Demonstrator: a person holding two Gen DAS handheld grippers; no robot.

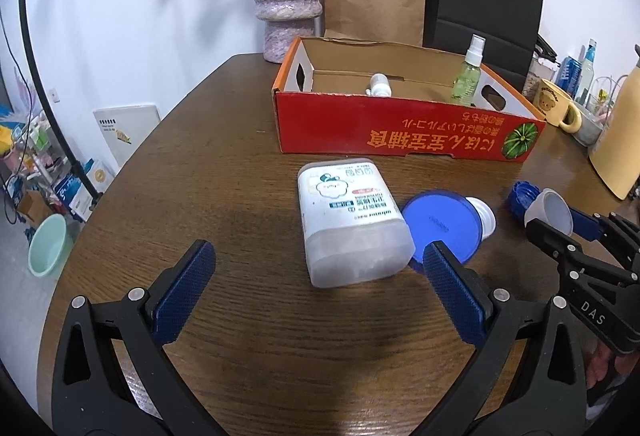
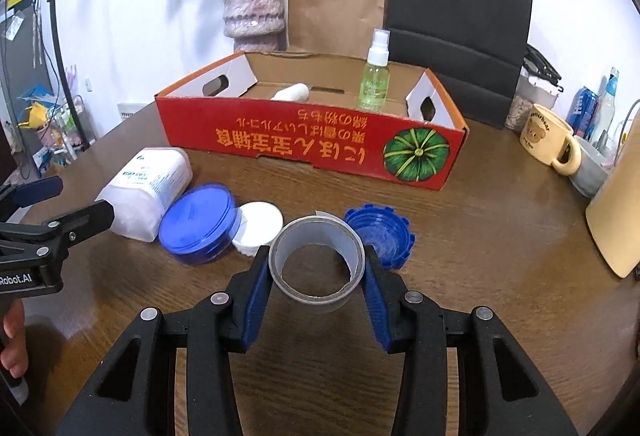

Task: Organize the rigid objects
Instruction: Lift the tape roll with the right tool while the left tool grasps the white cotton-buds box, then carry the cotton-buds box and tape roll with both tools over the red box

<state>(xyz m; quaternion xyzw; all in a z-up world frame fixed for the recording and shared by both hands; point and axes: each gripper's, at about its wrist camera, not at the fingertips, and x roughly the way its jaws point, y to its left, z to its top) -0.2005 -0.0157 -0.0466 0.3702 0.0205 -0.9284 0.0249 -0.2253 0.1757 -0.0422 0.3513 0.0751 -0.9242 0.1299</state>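
The right gripper [image 2: 318, 268], angled down toward the brown wooden table [image 2: 500, 236], has its blue pads pressed on either side of a small translucent plastic cup [image 2: 318, 262], held just in front of the open red cardboard box [image 2: 312, 139]. Beside the cup lie a blue ridged cap [image 2: 380, 234], a round blue-lidded jar [image 2: 200, 222] and a white rectangular bottle [image 2: 148, 187] on its side. The left gripper [image 1: 320, 268] hovers wide open and empty before that bottle. Inside the box stands a green spray bottle [image 2: 375, 79].
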